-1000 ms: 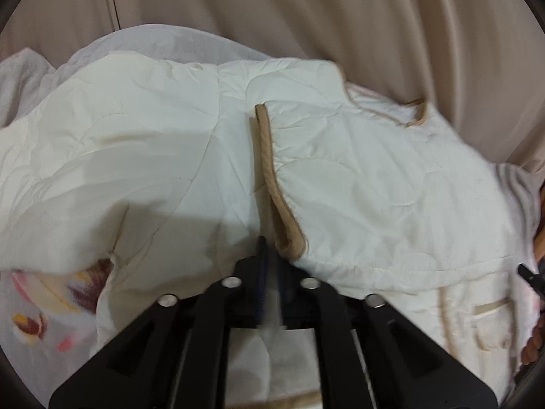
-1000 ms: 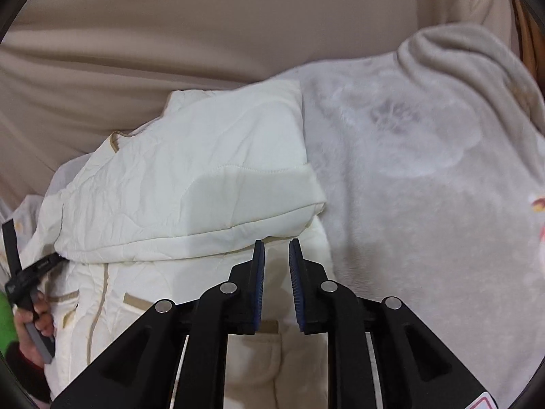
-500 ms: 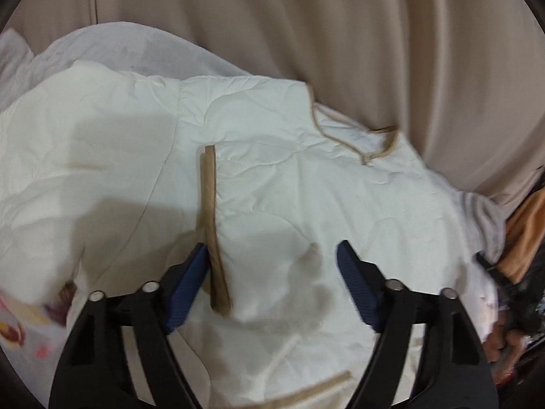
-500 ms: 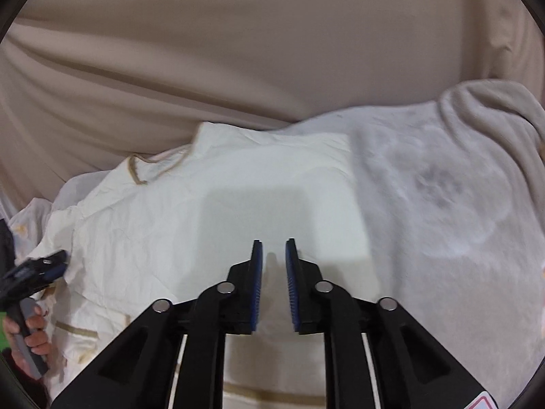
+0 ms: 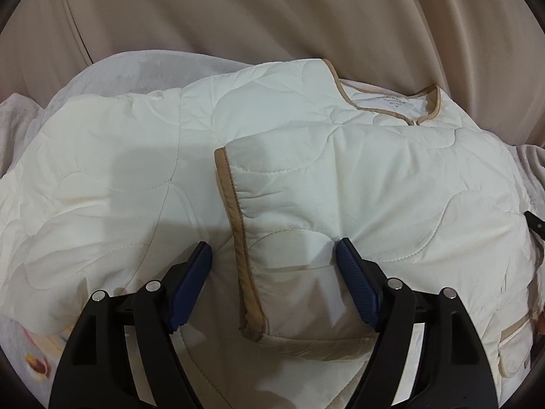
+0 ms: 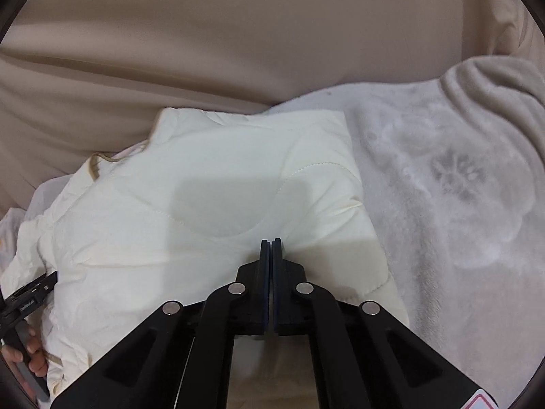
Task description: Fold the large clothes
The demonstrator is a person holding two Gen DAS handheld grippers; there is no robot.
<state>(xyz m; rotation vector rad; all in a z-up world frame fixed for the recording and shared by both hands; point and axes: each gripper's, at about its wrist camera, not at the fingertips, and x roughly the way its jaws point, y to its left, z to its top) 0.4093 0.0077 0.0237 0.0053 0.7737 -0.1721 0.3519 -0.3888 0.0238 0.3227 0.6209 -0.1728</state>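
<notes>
In the left wrist view, the left gripper hangs over a cream quilted jacket with its blue-padded fingers spread wide apart, gripping nothing. Between them lies a sleeve cuff edged in tan binding, the sleeve folded across the jacket's body. The tan-trimmed neckline shows farther back, and a patch pocket at the lower right. The jacket rests on a pale fleece blanket with a floral print at the lower left, and a beige cushioned backrest rises behind. In the right wrist view, the right gripper has its fingers pressed together, the tips touching the jacket near its right edge; whether fabric is pinched between them cannot be told. The blanket extends to the right, and the left hand shows at the lower left edge, holding its gripper's handle.
</notes>
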